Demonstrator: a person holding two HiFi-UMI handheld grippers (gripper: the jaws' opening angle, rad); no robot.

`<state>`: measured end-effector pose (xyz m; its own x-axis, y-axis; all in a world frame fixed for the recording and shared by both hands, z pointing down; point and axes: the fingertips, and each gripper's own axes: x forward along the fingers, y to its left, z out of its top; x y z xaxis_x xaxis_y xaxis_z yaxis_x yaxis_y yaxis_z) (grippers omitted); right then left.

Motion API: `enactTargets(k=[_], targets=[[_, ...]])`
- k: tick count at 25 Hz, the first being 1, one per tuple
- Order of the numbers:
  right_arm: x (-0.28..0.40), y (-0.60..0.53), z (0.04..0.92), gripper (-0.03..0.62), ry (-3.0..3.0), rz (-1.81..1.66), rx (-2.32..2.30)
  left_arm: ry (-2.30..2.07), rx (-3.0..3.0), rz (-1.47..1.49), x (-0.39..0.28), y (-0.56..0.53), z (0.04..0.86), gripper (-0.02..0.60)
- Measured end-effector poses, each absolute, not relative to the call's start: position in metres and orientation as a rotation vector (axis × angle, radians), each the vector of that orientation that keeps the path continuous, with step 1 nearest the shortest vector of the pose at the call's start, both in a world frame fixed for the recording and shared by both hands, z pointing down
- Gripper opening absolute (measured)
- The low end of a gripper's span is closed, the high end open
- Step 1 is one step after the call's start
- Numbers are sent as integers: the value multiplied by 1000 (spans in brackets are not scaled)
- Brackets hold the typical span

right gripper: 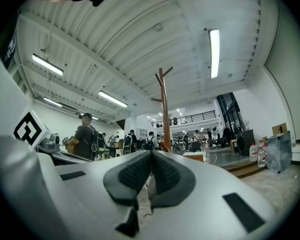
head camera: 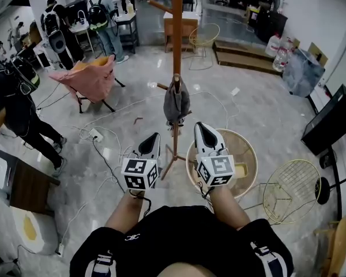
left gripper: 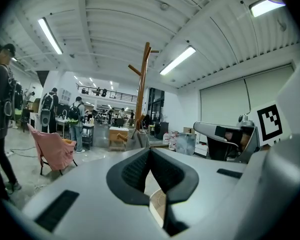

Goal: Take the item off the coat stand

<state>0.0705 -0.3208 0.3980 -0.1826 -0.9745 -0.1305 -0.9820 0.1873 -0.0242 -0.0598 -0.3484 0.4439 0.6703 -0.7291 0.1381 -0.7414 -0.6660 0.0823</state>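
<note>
A wooden coat stand (head camera: pixel 177 39) rises from the grey floor straight ahead of me. A grey fabric item (head camera: pixel 176 103) hangs from a short peg on its pole, about halfway up. My left gripper (head camera: pixel 153 137) is below and left of the item, jaws together, holding nothing. To the item's lower right my right gripper (head camera: pixel 202 126) is also shut and empty. Neither touches the item. In the left gripper view the stand (left gripper: pixel 142 84) and the grey item (left gripper: pixel 137 140) show just beyond the closed tips (left gripper: pixel 149 150). The right gripper view shows the stand (right gripper: pixel 164 104) above its closed tips (right gripper: pixel 151 154).
A round wicker seat (head camera: pixel 246 154) stands right of the stand's base, with a wire chair (head camera: pixel 291 192) further right. A pink folding chair (head camera: pixel 89 79) and floor cables (head camera: pixel 98 134) lie to the left. People (head camera: pixel 17 114) stand at the left; a black screen (head camera: pixel 334 120) is at the right.
</note>
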Motion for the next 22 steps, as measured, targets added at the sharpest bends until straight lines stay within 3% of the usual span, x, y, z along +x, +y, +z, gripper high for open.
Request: enactTargets(k=[11, 12, 13, 14, 16, 22], targets=[[85, -378, 391, 17, 2336, 105, -1916, -1293, 2669, 186, -66, -391, 455, 12], [83, -382, 392, 40, 2357, 114, -1900, -1302, 2666, 190, -65, -393, 455, 12], [81, -388, 394, 183, 2382, 109, -1881, -1310, 2664, 193, -64, -394, 456, 12], [80, -394, 397, 265, 2401, 90, -1865, -1319, 2661, 195, -65, -395, 457, 12], [76, -408, 403, 369, 2431, 52, -1846, -1340, 2650, 196, -67, -399, 459, 12], [75, -459, 438, 414, 2545, -48, -1810, -1431, 2593, 181, -81, -408, 464, 12]])
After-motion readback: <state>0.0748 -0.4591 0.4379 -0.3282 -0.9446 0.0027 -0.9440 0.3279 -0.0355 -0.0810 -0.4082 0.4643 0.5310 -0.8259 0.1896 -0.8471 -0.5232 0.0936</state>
